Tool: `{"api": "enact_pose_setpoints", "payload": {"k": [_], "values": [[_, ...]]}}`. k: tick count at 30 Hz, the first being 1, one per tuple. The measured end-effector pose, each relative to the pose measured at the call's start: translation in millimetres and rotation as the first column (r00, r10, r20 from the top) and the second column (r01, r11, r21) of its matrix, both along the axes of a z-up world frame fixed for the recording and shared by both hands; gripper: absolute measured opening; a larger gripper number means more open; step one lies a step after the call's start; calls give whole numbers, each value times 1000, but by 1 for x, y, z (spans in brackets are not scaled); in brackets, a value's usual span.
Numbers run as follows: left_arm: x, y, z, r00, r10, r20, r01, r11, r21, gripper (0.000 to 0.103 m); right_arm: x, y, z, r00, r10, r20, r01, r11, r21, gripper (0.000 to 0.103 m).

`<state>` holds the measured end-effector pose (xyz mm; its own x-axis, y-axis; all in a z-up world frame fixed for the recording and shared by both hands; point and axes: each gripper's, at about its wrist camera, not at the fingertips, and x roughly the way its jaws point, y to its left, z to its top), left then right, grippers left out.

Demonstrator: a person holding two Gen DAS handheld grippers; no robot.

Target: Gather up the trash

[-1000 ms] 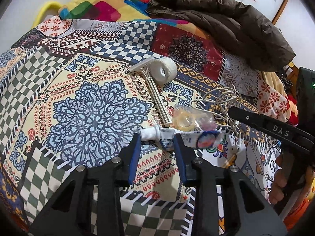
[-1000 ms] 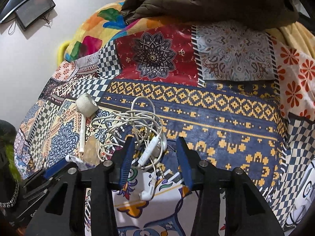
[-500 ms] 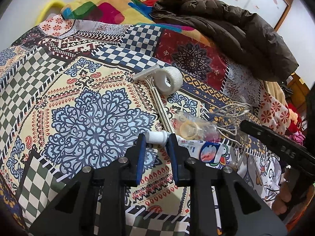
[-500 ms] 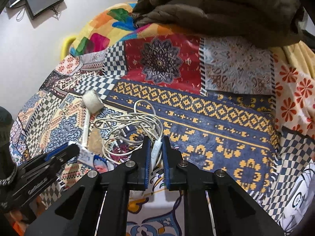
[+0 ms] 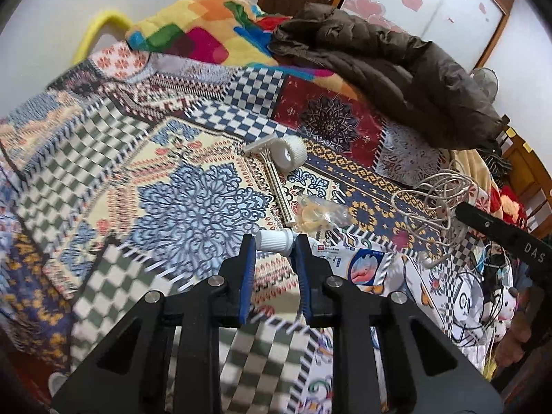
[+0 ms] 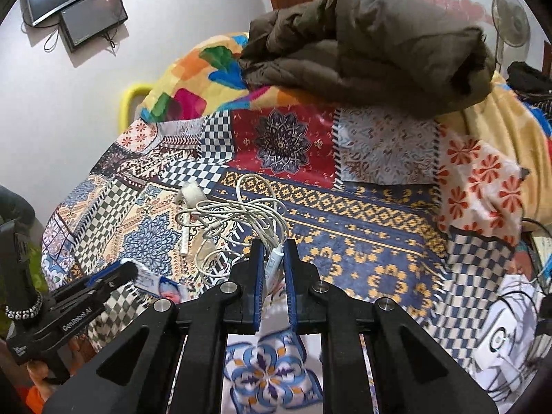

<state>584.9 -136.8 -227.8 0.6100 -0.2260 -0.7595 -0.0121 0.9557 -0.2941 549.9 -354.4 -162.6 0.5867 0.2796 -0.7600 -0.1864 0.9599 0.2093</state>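
On the bedspread [image 5: 114, 158] we see a razor [image 5: 276, 179] beside a tape roll [image 5: 289, 153], a cable tangle [image 5: 431, 200] toward the right edge, a jacket [image 5: 396, 72] behind.

Light was even and fairly bright, with no hard shadows on the patterned bedspread [image 5: 193, 203]. Both fisheye views bent straight lines strongly and darkened to black at the corners. Just ahead of the left gripper [image 5: 275, 246] the white cap stayed sharp, while cloth below and beside its fingers smeared with motion blur. Cloth beneath the right gripper [image 6: 274, 258] blurred likewise. The wall [image 6: 86, 103] looked softly lit.
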Motion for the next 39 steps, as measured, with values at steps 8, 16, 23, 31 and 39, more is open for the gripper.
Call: {"api": "enact_pose_setpoints", "payload": {"k": [8, 16, 23, 31, 39], "values": [[-38, 0, 35, 1000, -16, 14, 15, 996, 92, 22, -34, -7, 16, 999, 38, -35, -37, 998, 43, 11], [-54, 5, 16, 998, -3, -55, 10, 993, 118, 22, -47, 6, -30, 983, 87, -160, -88, 996, -3, 11], [-50, 5, -5, 996, -12, -89, 22, 994, 110, 22, -14, 2, -61, 976, 41, -215, -52, 998, -46, 11], [-44, -4, -14, 995, -42, -93, 51, 993, 107, 22, -14, 0, -57, 979, 72, -191, -97, 988, -123, 27], [-63, -8, -7, 996, -64, -61, 71, 990, 123, 22, -63, 10, -52, 976, 163, -147, -177, 980, -91, 33]]}}
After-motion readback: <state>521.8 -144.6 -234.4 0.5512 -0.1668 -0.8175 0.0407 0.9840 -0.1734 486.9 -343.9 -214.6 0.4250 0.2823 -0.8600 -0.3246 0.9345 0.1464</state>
